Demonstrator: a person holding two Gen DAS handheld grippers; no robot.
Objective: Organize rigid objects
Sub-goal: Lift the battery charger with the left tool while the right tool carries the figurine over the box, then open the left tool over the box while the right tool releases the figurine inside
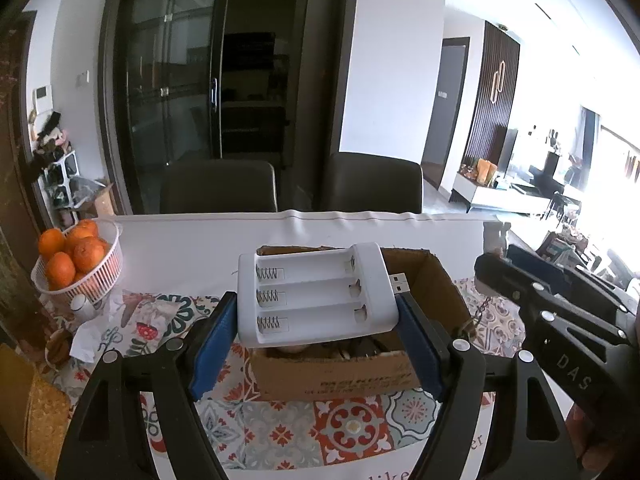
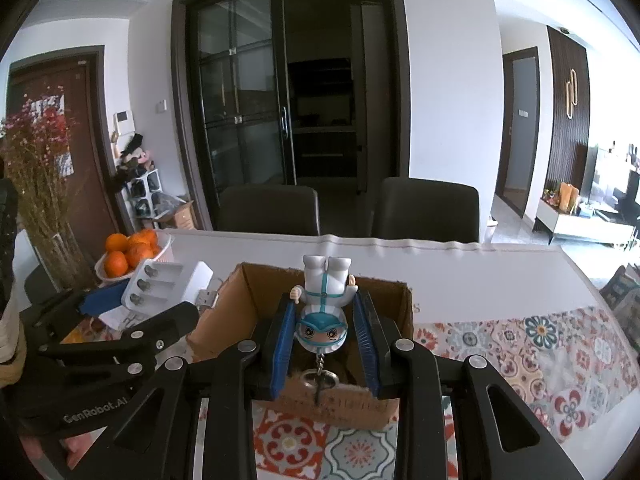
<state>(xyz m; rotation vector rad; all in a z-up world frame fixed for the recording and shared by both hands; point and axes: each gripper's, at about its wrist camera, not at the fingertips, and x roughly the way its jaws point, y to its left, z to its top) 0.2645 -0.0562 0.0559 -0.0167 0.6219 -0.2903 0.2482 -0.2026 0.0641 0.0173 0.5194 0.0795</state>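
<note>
While your left gripper [image 1: 316,320] pinches the white battery charger [image 1: 316,296] across its width, and your right gripper [image 2: 322,336] has its jaws pressed onto the little figurine keychain [image 2: 323,312], both items hang just above the open cardboard box [image 1: 424,280] on the tabletop [image 2: 480,276]. Judging from that, you are either lifting these pieces out or about to drop them in; either way, keep each one level and carry it straight over the rim. Mind the charger's USB plug [image 1: 400,283], which juts toward the box's right wall, and the keychain's ring [image 2: 318,380], which dangles low near the front wall and could snag. Your two grippers sit close side by side, so part them before lowering. Open room lies on the patterned cloth to the right; the basket of oranges [image 1: 80,264] crowds the left.
</note>
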